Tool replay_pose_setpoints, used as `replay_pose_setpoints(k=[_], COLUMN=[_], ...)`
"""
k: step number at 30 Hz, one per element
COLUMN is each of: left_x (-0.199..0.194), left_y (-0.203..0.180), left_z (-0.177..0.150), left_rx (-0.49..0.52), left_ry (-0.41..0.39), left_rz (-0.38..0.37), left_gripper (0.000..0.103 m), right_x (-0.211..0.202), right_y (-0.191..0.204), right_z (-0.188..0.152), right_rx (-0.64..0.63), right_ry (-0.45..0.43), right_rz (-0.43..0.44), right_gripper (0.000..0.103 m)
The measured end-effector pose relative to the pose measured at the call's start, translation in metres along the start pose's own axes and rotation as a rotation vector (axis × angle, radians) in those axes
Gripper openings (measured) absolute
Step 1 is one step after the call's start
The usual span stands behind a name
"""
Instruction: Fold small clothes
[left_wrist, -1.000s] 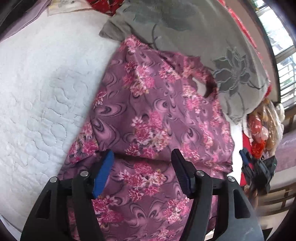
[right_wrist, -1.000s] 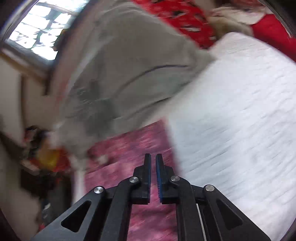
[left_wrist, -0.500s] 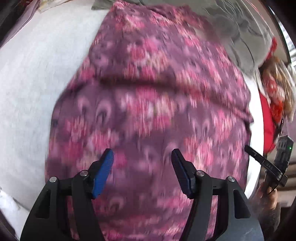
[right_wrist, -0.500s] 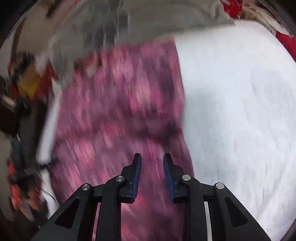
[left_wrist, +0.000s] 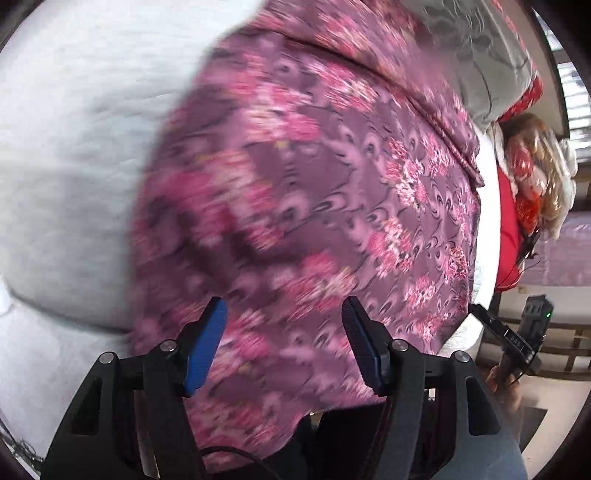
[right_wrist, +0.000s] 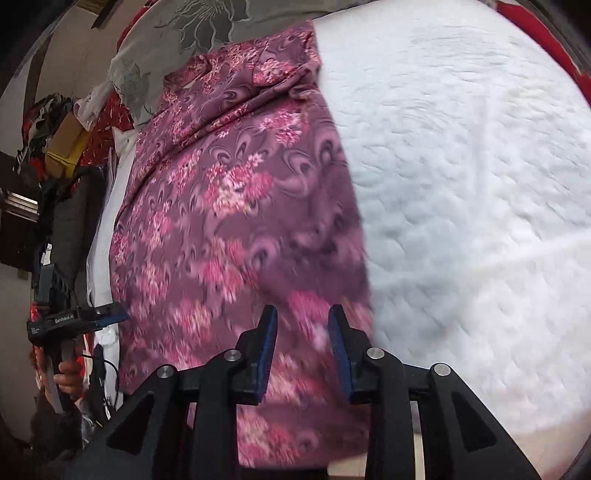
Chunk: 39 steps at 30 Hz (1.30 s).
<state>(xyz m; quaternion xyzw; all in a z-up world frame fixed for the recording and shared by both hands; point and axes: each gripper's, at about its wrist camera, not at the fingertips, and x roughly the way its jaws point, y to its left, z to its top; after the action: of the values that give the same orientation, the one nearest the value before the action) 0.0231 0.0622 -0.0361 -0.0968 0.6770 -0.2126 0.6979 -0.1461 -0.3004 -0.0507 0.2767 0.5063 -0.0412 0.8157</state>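
A purple garment with pink flowers (left_wrist: 325, 192) lies spread lengthwise on a white quilted bed (left_wrist: 74, 140); it also shows in the right wrist view (right_wrist: 229, 206). My left gripper (left_wrist: 282, 332) is open and empty above the garment's near end. My right gripper (right_wrist: 302, 334) is open and empty above the garment's near end, close to its right edge. Each gripper shows in the other's view: the right one at the bed's side (left_wrist: 517, 339), the left one likewise (right_wrist: 70, 321). The near part of the garment is blurred.
A grey flowered blanket (right_wrist: 207, 26) lies at the garment's far end. Red cloth and a bag of clutter (left_wrist: 532, 177) sit beside the bed. White quilt (right_wrist: 461, 184) spreads to the right of the garment.
Both grippers have pulled back toward the near end of the garment. The right gripper, shut a second ago, has opened. The garment now lies stretched out flat.
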Motion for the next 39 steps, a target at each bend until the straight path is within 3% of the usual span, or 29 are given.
replay_pose_setpoints(k=[4, 8, 13, 19, 20, 22, 23, 24, 26, 33, 39], left_x=[-0.007, -0.003, 0.002, 0.000, -0.002, -0.006, -0.008, -0.010, -0.017, -0.044, -0.064], left_y=[0.035, 0.065, 0.078, 0.067, 0.069, 0.062, 0.061, 0.060, 0.058, 0.043, 0.028], left_z=[-0.023, -0.046, -0.062, -0.069, -0.070, -0.071, -0.071, -0.072, -0.071, -0.049, -0.018], left_rx=[-0.048, -0.111, -0.172, -0.120, -0.112, -0.067, -0.053, -0.045, -0.048, -0.080, -0.084], left_ry=[0.018, 0.058, 0.102, 0.097, 0.090, 0.074, 0.070, 0.071, 0.070, -0.041, -0.141], left_rz=[-0.003, -0.080, -0.165, -0.133, -0.124, -0.086, -0.073, -0.090, -0.156, -0.328, -0.363], left_gripper=[0.064, 0.064, 0.064, 0.063, 0.059, 0.018, 0.012, 0.002, 0.002, 0.002, 0.002], right_x=[-0.006, 0.008, 0.028, 0.062, 0.064, 0.061, 0.057, 0.052, 0.037, -0.021, -0.040], right_y=[-0.025, -0.052, -0.065, -0.075, -0.076, -0.073, -0.071, -0.068, -0.057, -0.002, 0.016], right_z=[-0.023, -0.052, -0.069, -0.078, -0.079, -0.081, -0.082, -0.082, -0.080, -0.053, -0.014], right_rx=[0.027, 0.125, 0.173, 0.203, 0.201, 0.173, 0.164, 0.152, 0.089, -0.089, -0.069], right_ry=[0.050, 0.162, 0.145, 0.219, 0.224, 0.212, 0.199, 0.183, 0.151, -0.024, -0.159], right_rz=[-0.027, 0.015, 0.099, 0.238, 0.256, 0.287, 0.328, 0.350, 0.378, 0.478, 0.517], right_gripper=[0.057, 0.057, 0.057, 0.057, 0.055, 0.036, 0.013, 0.008, 0.008, 0.008, 0.008])
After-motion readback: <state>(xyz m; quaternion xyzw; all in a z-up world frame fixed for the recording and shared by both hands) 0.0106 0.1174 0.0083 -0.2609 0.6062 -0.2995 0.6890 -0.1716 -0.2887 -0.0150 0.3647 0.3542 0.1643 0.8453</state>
